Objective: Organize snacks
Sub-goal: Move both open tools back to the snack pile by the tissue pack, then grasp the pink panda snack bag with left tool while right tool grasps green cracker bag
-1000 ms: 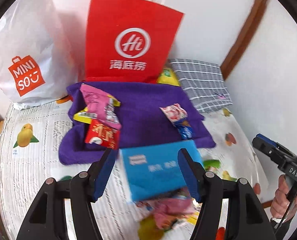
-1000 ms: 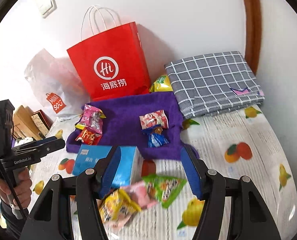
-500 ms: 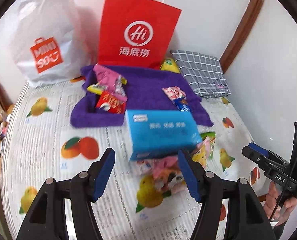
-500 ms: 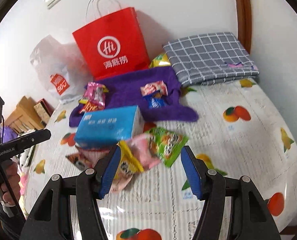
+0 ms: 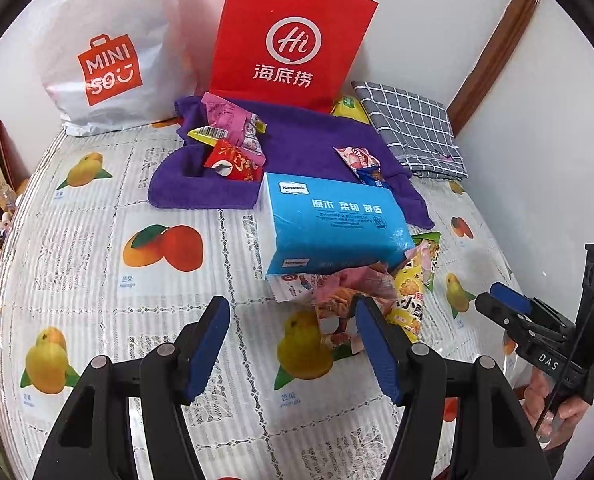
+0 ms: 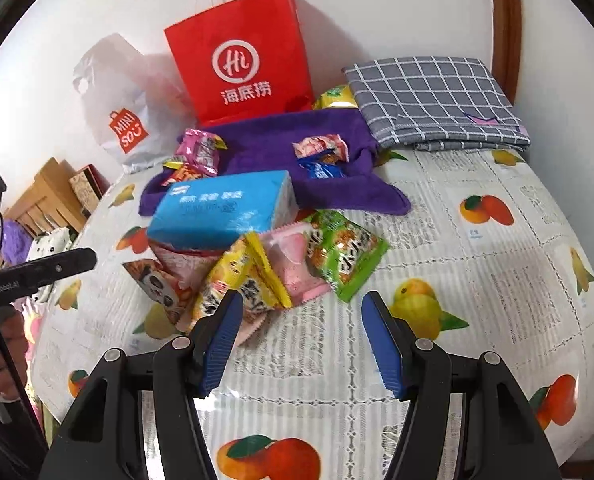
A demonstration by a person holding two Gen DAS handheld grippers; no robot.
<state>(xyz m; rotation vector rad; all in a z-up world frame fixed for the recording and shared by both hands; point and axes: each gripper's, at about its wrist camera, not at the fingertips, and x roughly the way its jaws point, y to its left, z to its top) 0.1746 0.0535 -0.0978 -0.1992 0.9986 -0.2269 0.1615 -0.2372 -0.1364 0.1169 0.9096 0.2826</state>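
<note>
A pile of snack packets lies mid-table, partly under a blue tissue pack; it also shows in the left wrist view below the tissue pack. A green packet lies at the pile's right. More snacks sit on a purple towel: pink and red packets at left, a pink and a blue one at right. My left gripper is open and empty, just short of the pile. My right gripper is open and empty, at the pile's near edge.
A red paper bag and a white Miniso bag stand against the wall. A folded grey checked cloth lies at the back right, a yellow packet beside it. The table has a fruit-print cover.
Both grippers have pulled back from the tissue pack and pile, which now sit farther away. Both stay open.
</note>
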